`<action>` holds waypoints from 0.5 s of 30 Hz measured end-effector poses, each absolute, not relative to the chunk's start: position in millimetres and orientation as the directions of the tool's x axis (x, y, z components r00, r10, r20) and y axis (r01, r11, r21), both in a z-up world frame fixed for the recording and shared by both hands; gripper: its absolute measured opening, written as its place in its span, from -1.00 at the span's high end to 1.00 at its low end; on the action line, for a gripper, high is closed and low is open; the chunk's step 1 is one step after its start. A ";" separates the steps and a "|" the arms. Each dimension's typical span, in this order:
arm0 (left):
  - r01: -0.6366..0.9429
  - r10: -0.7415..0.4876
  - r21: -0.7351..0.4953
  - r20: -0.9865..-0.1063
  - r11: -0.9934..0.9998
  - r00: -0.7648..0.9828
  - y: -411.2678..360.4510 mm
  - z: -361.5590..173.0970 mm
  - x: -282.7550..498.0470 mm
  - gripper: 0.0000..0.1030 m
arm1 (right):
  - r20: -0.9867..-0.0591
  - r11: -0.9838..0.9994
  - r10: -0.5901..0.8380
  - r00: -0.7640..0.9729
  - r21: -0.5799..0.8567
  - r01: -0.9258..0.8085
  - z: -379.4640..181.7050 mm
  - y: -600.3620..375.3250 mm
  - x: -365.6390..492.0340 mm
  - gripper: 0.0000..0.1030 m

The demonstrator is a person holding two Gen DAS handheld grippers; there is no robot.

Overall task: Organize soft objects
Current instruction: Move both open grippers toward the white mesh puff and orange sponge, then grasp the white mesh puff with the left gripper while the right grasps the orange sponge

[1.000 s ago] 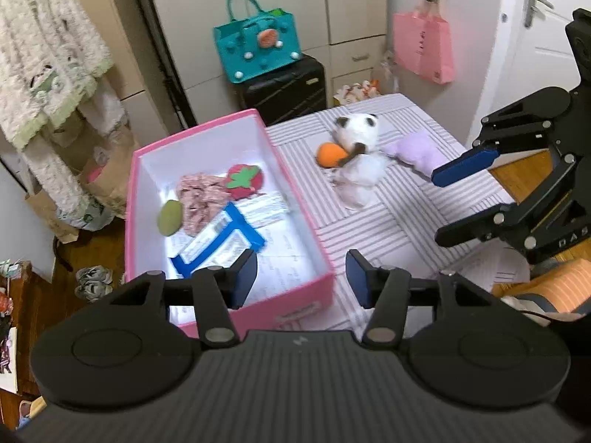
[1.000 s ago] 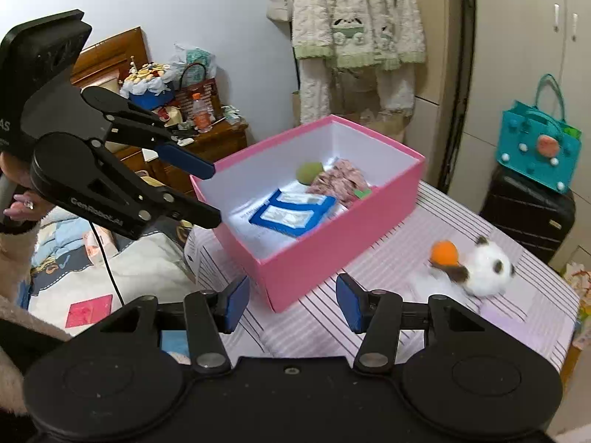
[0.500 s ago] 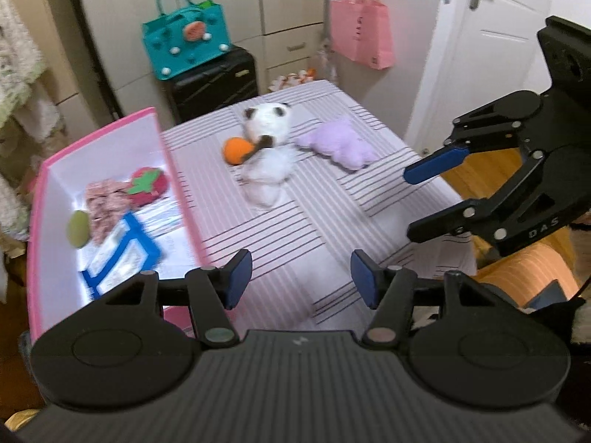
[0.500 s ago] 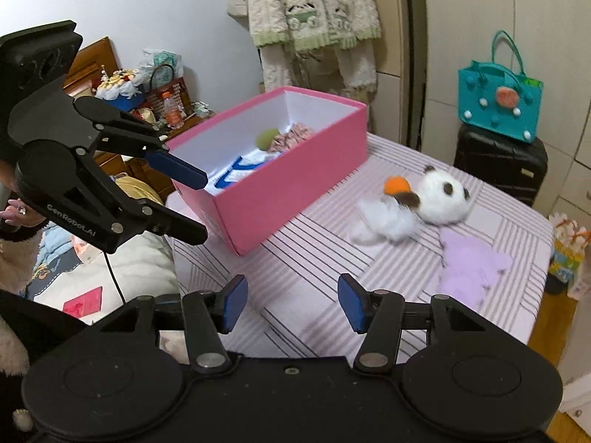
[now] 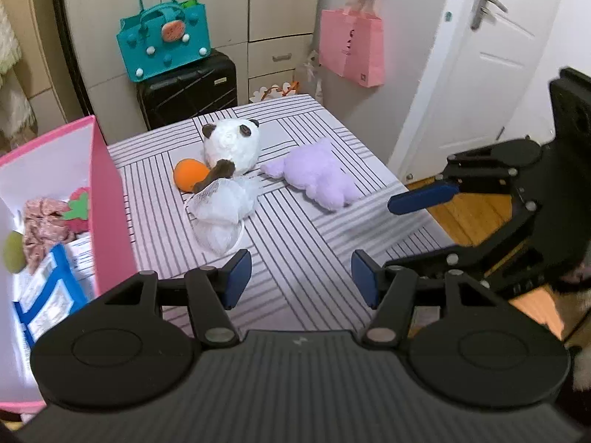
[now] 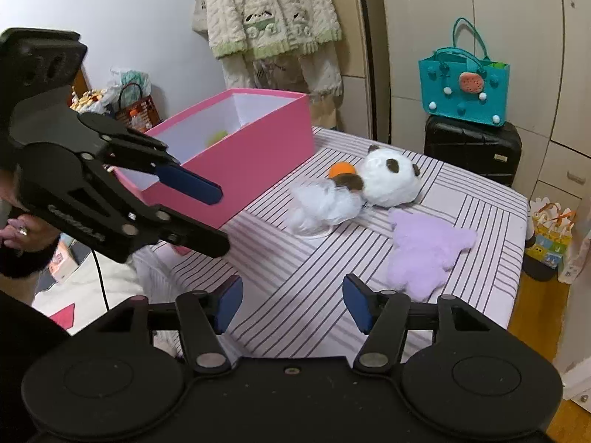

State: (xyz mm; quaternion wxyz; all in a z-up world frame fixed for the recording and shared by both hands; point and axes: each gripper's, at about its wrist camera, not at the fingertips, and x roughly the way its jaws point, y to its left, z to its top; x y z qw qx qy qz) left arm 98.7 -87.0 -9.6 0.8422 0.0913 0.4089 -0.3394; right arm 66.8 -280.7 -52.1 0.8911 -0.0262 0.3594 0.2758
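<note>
Left wrist view: looks down along its fingers over the striped table [image 5: 295, 258], pink box [image 5: 110, 203] at left. Right wrist view: faces the same table [image 6: 295, 265] from the opposite side. Both share the panda plush [image 5: 231, 147] [image 6: 389, 177] and purple plush [image 5: 317, 181] [image 6: 424, 251].

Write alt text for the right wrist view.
The right gripper, its jaws opening and empty, hovers over a striped table toward a purple plush and a panda plush. The empty left gripper hangs before a pink box.
</note>
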 end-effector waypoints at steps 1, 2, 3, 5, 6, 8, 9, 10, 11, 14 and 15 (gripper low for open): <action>0.632 -0.493 -0.132 -0.751 0.764 0.439 -89.5 -14.5 105.9 -0.14 | -0.651 0.845 0.476 0.592 0.150 -0.514 -55.6 -281.7 72.3 -0.28; 0.617 -0.485 -0.131 -0.750 0.776 0.450 -92.1 -18.2 111.3 -0.14 | -0.650 0.843 0.476 0.593 0.144 -0.518 -58.0 -281.7 77.2 -0.28; 0.604 -0.472 -0.121 -0.749 0.788 0.465 -94.4 -21.9 116.3 -0.14 | -0.648 0.841 0.475 0.595 0.137 -0.523 -60.4 -281.8 82.9 -0.28; 0.568 -0.426 -0.080 -0.747 0.819 0.510 -99.7 -31.0 127.2 -0.14 | -0.646 0.840 0.475 0.597 0.131 -0.527 -63.2 -283.6 95.3 -0.28; 0.555 -0.406 -0.060 -0.747 0.830 0.526 -102.0 -33.8 131.5 -0.15 | -0.643 0.839 0.477 0.599 0.131 -0.528 -63.2 -285.2 101.5 -0.28; 0.515 -0.358 -0.022 -0.745 0.857 0.563 -106.0 -41.4 142.7 -0.15 | -0.635 0.836 0.486 0.601 0.136 -0.532 -61.2 -288.8 117.9 -0.28; 0.494 -0.334 -0.010 -0.748 0.870 0.574 -107.6 -46.0 148.7 -0.15 | -0.633 0.834 0.491 0.598 0.141 -0.534 -59.2 -289.3 124.7 -0.28; 0.478 -0.319 -0.007 -0.753 0.878 0.575 -108.7 -49.8 153.9 -0.15 | -0.631 0.829 0.500 0.593 0.150 -0.539 -56.7 -290.0 133.9 -0.28; 0.470 -0.315 -0.011 -0.757 0.883 0.573 -108.9 -52.8 157.6 -0.15 | -0.629 0.822 0.512 0.585 0.161 -0.546 -54.3 -290.1 144.3 -0.28; 0.452 -0.324 -0.054 -0.772 0.890 0.546 -112.1 -63.0 170.4 -0.15 | -0.632 0.797 0.545 0.551 0.186 -0.574 -46.6 -285.1 176.2 -0.28; 0.449 -0.327 -0.064 -0.776 0.891 0.539 -113.6 -66.6 174.0 -0.15 | -0.633 0.791 0.552 0.542 0.192 -0.581 -44.9 -282.5 186.2 -0.28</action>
